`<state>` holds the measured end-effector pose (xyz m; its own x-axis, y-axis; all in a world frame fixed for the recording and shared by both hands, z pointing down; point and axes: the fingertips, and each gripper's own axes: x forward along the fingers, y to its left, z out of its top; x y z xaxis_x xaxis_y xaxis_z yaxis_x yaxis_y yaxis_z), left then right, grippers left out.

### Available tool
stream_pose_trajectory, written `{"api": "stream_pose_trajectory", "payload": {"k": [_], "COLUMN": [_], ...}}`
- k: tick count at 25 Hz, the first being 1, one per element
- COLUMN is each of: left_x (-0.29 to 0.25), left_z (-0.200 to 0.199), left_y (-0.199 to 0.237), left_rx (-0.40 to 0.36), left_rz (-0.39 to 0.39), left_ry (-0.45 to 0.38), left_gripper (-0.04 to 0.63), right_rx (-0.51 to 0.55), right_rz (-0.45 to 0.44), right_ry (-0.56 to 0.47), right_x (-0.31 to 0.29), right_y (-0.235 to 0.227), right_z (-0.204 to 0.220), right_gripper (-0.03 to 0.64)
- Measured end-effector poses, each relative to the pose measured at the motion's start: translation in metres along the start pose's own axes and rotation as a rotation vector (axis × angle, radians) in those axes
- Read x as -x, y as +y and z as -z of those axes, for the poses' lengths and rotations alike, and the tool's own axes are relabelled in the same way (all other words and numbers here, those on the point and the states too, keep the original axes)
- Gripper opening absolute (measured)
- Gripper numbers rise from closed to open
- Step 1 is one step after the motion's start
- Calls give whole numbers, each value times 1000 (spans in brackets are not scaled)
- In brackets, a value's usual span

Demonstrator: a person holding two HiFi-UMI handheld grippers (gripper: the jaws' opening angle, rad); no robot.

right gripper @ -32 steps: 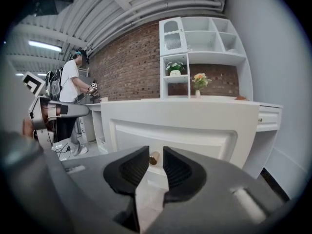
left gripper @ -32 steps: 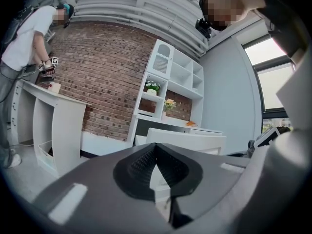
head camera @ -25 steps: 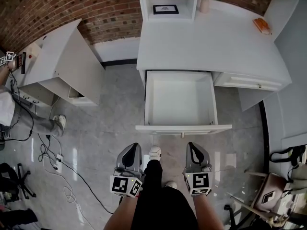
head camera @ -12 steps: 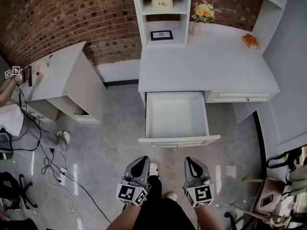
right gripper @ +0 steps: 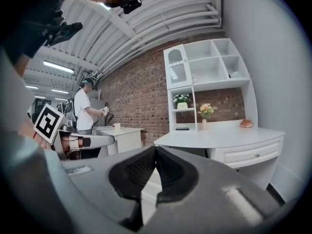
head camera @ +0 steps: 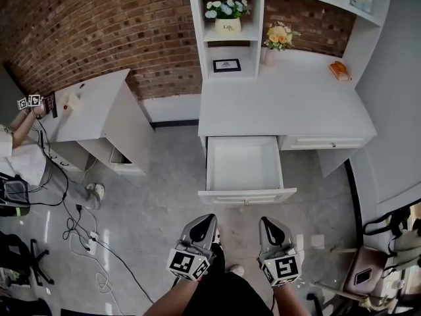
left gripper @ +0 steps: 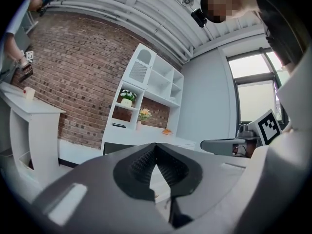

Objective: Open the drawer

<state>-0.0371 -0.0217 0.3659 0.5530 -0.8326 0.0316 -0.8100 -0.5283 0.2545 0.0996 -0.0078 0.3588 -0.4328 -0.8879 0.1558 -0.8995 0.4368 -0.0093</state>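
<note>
The left gripper (head camera: 204,222) and the right gripper (head camera: 270,224) were both fully closed, pads together, and held nothing. They hung side by side, well short of the desk (head camera: 283,110) and touching no part of it. The drawer (head camera: 243,164) stood pulled far out of the desk's front, with its interior bare. The opening appeared complete. For the step in hand, hold both grippers clear of the drawer front, do not nudge it back toward the desk, and leave the jaws closed.

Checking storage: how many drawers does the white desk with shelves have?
2. The open drawer sticks out under the desk; the shut drawer sits right of it. Others may be hidden.
</note>
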Motion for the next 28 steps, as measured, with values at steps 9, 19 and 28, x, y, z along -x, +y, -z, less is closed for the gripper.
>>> {"api": "stream_pose_trajectory", "payload": {"k": [9, 19, 28], "left_x": [12, 22, 37], "left_z": [-34, -49, -64], "left_y": [-29, -45, -54], "left_rx": [-6, -2, 14], "left_rz": [42, 67, 80], "left_ry": [-14, -14, -27], "left_gripper": [2, 2, 2], "right_rx": [8, 4, -11], "right_rz": [-18, -25, -54], "right_ry": [-18, -30, -63], "right_x": [24, 45, 55], "right_y": [8, 14, 27], "right_z": [-31, -47, -66], "right_gripper": [2, 2, 2]}}
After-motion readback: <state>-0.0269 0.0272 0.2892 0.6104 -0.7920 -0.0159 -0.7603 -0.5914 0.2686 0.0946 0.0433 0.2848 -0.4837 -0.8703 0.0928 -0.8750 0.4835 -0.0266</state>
